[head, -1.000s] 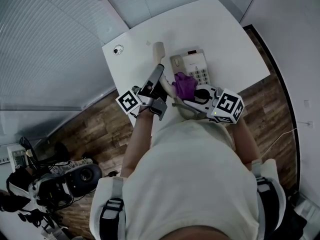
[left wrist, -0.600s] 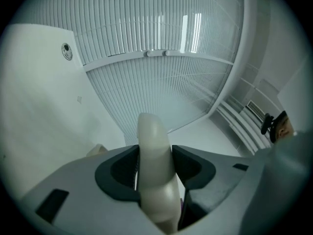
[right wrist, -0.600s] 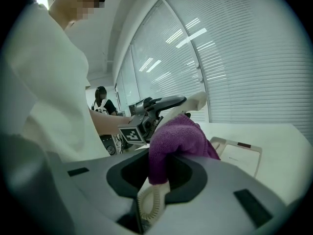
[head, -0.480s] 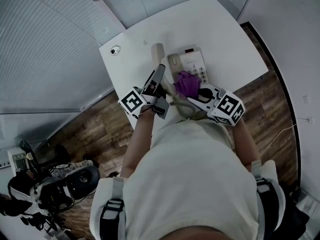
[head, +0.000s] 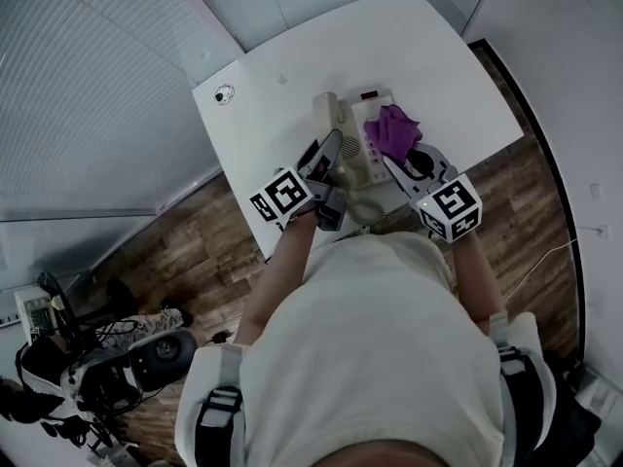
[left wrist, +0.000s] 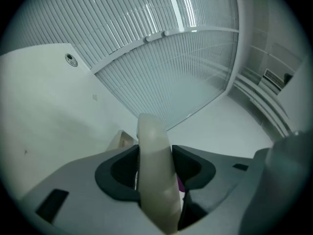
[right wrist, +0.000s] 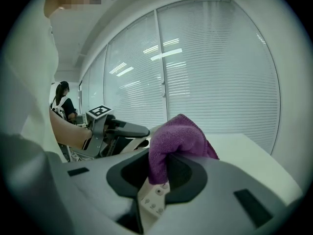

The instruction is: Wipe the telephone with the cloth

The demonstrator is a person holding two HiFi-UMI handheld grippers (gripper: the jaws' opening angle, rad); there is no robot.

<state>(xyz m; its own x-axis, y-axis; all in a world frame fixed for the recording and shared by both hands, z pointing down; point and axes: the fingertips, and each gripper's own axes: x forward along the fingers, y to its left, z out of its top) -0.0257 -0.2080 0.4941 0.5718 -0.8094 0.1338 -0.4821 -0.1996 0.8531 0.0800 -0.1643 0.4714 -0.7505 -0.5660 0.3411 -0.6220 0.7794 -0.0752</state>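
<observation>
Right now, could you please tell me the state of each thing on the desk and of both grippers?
left gripper: shut on the handset.
handset: held in the jaws, apparently lifted off the telephone.
right gripper: shut on the cloth.
cloth: bunched, over the keypad.
telephone: flat on the table.

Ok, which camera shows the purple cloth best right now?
The right gripper view: the cloth fills its centre, pinched in the right claw above the telephone keys. The head view shows it small, on the telephone. The left gripper view shows only a purple sliver beside the handset.
</observation>
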